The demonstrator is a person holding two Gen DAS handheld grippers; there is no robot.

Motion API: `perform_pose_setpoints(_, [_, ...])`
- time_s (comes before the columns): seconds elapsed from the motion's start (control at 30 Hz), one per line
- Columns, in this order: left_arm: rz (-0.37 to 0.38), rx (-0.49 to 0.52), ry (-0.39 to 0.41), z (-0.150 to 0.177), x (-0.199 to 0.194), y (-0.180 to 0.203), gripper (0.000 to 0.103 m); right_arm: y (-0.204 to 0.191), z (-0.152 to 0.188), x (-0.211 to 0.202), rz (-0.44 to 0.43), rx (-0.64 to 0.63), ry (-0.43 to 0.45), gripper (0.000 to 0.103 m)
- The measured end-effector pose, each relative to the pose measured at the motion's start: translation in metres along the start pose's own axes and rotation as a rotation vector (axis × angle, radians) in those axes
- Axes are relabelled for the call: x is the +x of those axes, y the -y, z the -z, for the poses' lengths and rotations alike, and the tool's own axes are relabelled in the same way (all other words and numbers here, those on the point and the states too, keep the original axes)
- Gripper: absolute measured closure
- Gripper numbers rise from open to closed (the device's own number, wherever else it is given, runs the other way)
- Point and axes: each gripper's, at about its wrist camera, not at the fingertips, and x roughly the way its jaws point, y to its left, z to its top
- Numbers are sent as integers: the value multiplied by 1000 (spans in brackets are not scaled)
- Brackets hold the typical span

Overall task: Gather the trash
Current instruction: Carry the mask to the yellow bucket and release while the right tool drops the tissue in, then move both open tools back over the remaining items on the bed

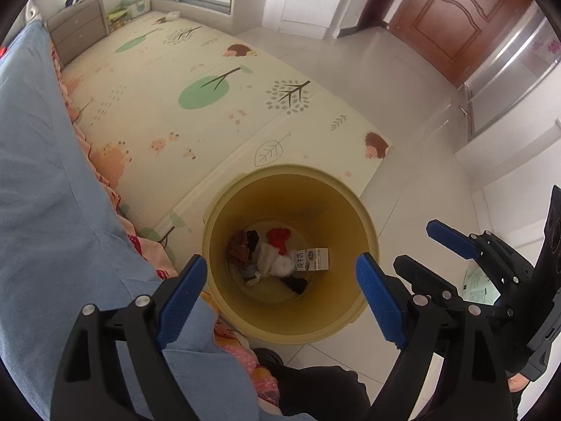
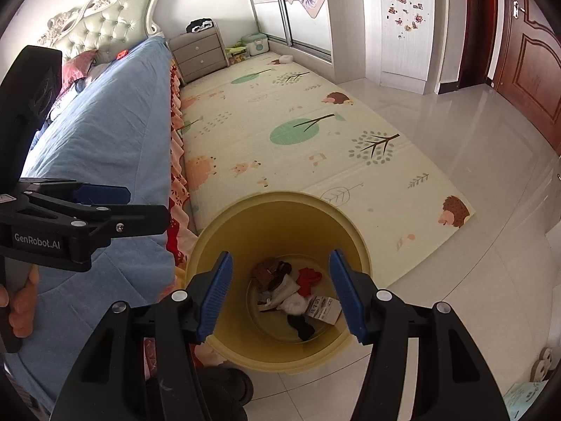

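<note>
Left wrist view shows your left gripper (image 1: pixel 280 298) with its blue fingers (image 1: pixel 182 301) spread wide and nothing between them, right above the yellow bin (image 1: pixel 291 326), and your right gripper (image 1: pixel 417 245) is just beside it, also spread with nothing in it. Down in the bin lie a milk carton (image 1: pixel 313 259), a red scrap (image 1: pixel 278 238), white tissue (image 1: pixel 275 263) and some dark bits. The bin stands on the white floor (image 1: pixel 403 87), touching the corner of the play mat (image 1: pixel 210 112), next to the bed with the blue blanket (image 1: pixel 45 193).
</note>
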Motion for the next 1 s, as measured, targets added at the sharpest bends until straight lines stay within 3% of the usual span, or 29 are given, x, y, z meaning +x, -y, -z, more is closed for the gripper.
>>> perform_pose_setpoints(0.3, [-1, 31, 55, 4, -15, 7, 17, -8, -2, -17, 1, -21, 38, 46])
perform_pose_setpoints(0.5, [22, 30, 136, 11, -40, 7, 17, -22, -3, -38, 23, -51, 87, 46])
perform_pose_setpoints(0.77, [-57, 20, 337, 43, -112, -8, 17, -69, -6, -72, -33, -102, 207, 46])
perform_pose_setpoints(1.0, [-209, -71, 521, 100, -193, -65, 16, -145, -7, -99, -149, -227, 321, 44])
